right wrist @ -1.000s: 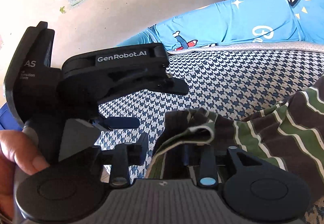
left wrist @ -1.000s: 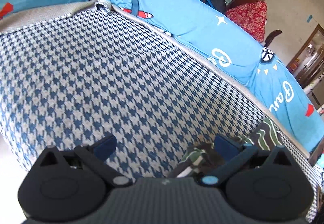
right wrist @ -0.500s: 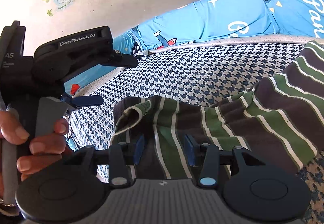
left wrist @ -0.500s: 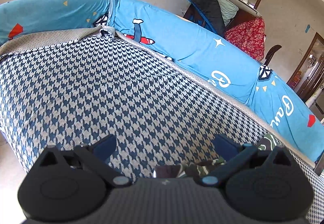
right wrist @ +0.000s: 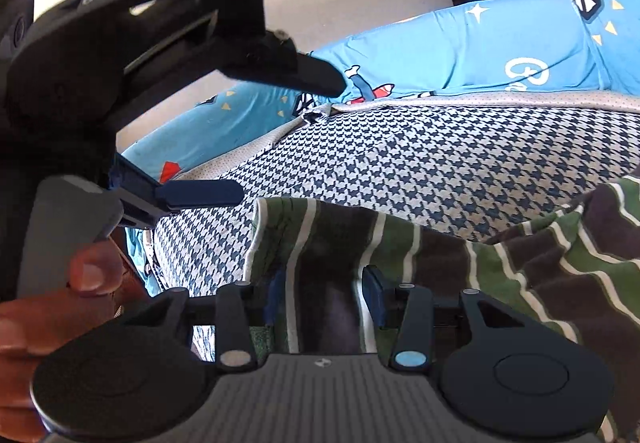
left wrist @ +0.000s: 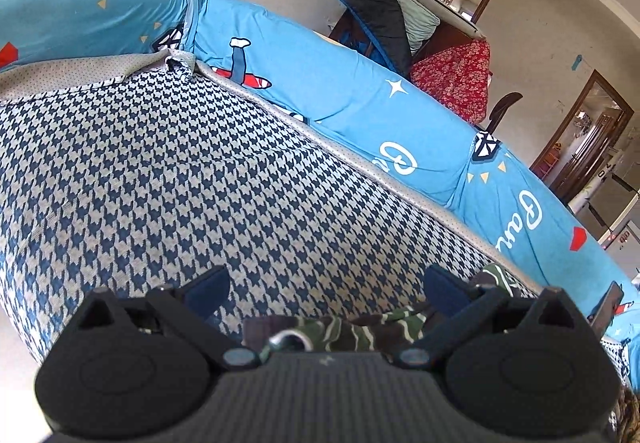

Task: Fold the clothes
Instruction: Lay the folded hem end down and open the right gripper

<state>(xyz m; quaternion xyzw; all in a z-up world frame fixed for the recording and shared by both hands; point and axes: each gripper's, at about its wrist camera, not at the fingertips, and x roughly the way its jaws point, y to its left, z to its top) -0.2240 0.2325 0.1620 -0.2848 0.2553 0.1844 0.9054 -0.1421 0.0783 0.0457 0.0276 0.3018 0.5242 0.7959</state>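
Striped garment (right wrist: 460, 255), green and dark brown with thin white lines, lies rumpled across the houndstooth bedcover (right wrist: 440, 171), running from lower centre of the right wrist view out past the right edge. Right gripper (right wrist: 324, 293) pinches a bunched fold near the hemmed end of that garment; blue pads sit on either side of the cloth, pressing it. Left gripper (left wrist: 326, 289) is spread wide with nothing clamped; a wrinkled end of the same cloth sits low between its fingers at the bottom centre of the left wrist view, not touched by either pad as far as I can tell. In the right wrist view the left gripper fills the upper left, with the person's hand (right wrist: 48, 307) at lower left on its handle. Judgement: folding is at an early stage, the cloth neither flattened nor squared. Spreading, folding and stacking all appear left to do. Blue cartoon-print sheet (left wrist: 360, 91) lines the far side.
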